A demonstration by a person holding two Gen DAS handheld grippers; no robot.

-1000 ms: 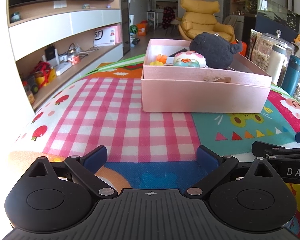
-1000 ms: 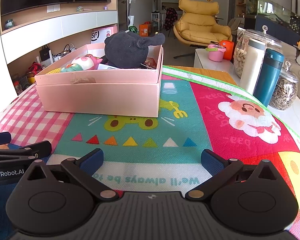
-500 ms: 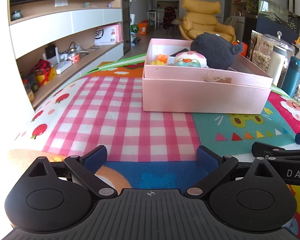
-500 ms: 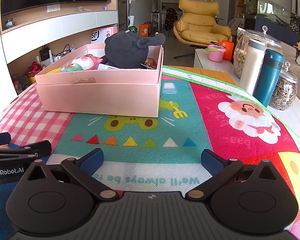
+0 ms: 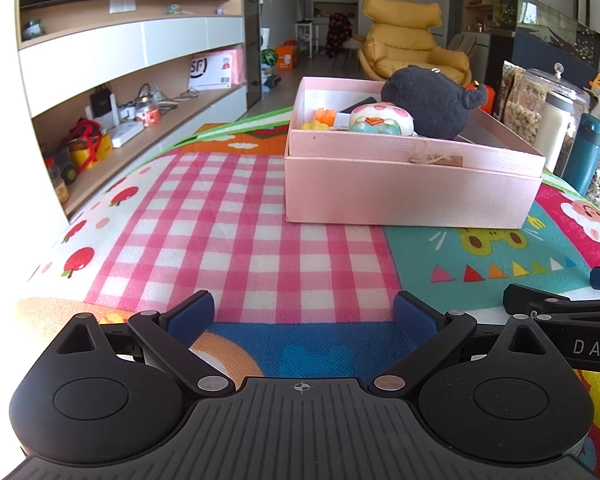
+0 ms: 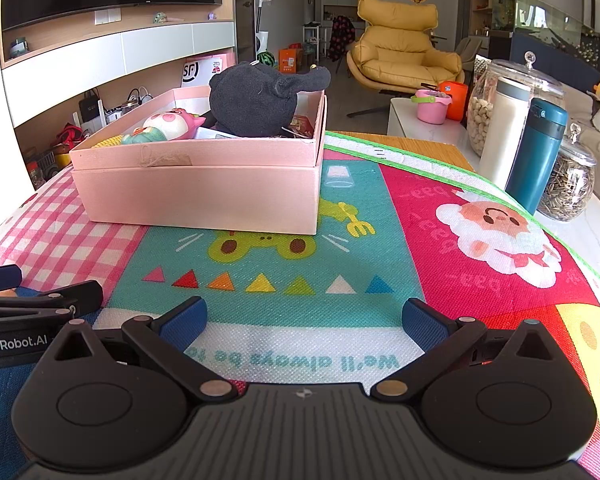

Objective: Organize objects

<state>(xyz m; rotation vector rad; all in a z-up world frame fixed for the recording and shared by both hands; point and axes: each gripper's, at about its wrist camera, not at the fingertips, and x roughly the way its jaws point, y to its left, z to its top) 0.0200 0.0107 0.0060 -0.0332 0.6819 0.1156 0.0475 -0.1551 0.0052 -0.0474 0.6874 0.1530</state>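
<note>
A pink box (image 5: 404,196) (image 6: 196,196) stands on the colourful mat. In it lie a dark grey plush toy (image 5: 428,100) (image 6: 256,100), a pink and teal round toy (image 5: 380,120) (image 6: 164,128) and small yellow and orange pieces (image 5: 320,118). My left gripper (image 5: 304,316) is open and empty, low over the mat in front of the box. My right gripper (image 6: 304,320) is open and empty, to the right of the left one. Each gripper shows at the edge of the other's view.
A white bottle (image 6: 504,132), a teal flask (image 6: 540,156) and glass jars (image 6: 568,184) stand at the mat's right edge. Shelves with clutter (image 5: 112,128) are on the left. A yellow armchair (image 6: 400,52) is behind.
Both grippers stay open and nearly still. The left wrist view has shifted very slightly.
</note>
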